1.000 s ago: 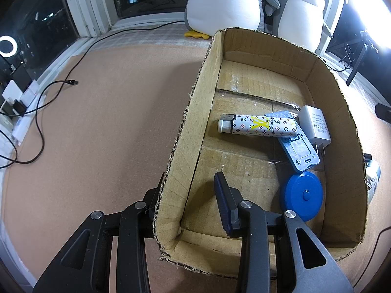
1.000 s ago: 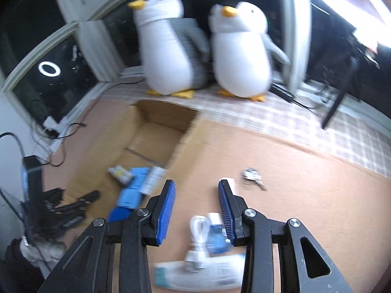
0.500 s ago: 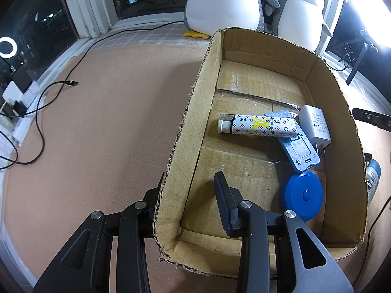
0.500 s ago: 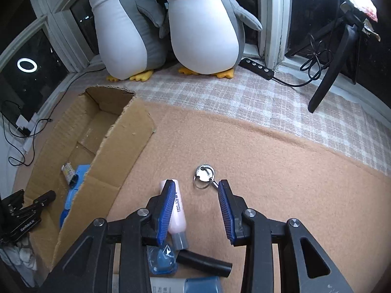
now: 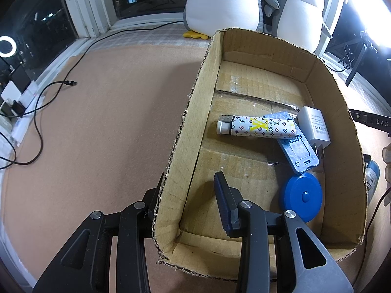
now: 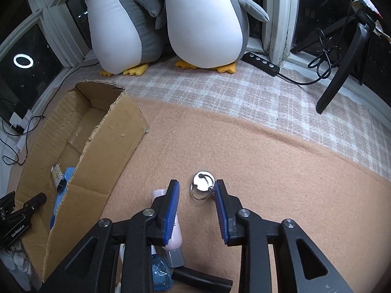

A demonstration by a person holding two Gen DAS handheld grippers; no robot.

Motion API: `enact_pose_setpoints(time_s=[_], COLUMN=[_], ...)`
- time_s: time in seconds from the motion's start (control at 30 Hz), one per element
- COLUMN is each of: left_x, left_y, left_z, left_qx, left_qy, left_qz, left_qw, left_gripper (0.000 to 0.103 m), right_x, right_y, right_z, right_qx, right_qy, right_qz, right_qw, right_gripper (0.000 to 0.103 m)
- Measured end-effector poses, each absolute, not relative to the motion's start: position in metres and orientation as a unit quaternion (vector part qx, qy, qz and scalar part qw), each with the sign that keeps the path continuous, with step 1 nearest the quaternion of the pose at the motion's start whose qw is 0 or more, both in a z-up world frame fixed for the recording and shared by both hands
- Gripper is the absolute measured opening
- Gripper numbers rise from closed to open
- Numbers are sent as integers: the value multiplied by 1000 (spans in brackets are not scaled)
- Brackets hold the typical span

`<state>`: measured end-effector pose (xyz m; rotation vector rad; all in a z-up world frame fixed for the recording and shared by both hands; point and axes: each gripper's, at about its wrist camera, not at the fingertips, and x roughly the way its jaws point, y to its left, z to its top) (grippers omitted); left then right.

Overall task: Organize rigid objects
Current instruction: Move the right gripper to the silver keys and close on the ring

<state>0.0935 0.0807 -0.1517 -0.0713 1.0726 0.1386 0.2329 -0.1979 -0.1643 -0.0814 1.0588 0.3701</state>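
Note:
An open cardboard box (image 5: 193, 112) stands on the tan mat; it also shows in the right wrist view (image 6: 97, 151). Inside lie a patterned lighter (image 5: 256, 128), a white charger (image 5: 314, 128), a light-blue flat gadget (image 5: 297, 151) and a blue round case (image 5: 301, 196). My left gripper (image 5: 190, 190) straddles the box's near left wall, one finger inside, one outside, jaws apart. My right gripper (image 6: 196, 193) is open, just above a silver key on a ring (image 6: 201, 186) that lies between its fingertips. A pink tube (image 6: 171, 232) lies under its left finger.
Two plush penguins (image 6: 202, 22) sit at the window behind the box. A black power strip (image 6: 260, 62) and a black stand leg (image 6: 342, 73) are at the back right. A blue bottle (image 6: 160, 273) and a black cylinder (image 6: 202, 279) lie beneath my right gripper. Cables (image 5: 36, 107) trail at far left.
My right gripper has swung right, away from the box, and dropped forward over the key on its ring. The left gripper and the box have not moved.

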Motion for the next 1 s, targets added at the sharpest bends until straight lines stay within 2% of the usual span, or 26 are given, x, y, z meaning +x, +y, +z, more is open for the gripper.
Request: enact_pose_setpoints(time_s=[0.23,0.7,0.87,1.0], left_x=[93,93,93,94], left_y=[81,80,80,80], left_z=[-152,-152,-152,-151], left_qx=[-34,-35,-35,-35], left_qy=[510,509,509,509], left_qz=[66,65,65,65], left_qw=[857,857,857,858], left_gripper=[35,35,35,35], right_x=[233,239,240,240], right_y=[-194,-188,-183,-181], right_z=[-165,-168,-169,-170], right_qx=[-47,-60,-71,-77], right_qy=[501,508,506,506], right_qz=[174,168,172,172], right_qw=[846,843,842,842], right_gripper=[18,18,8,7])
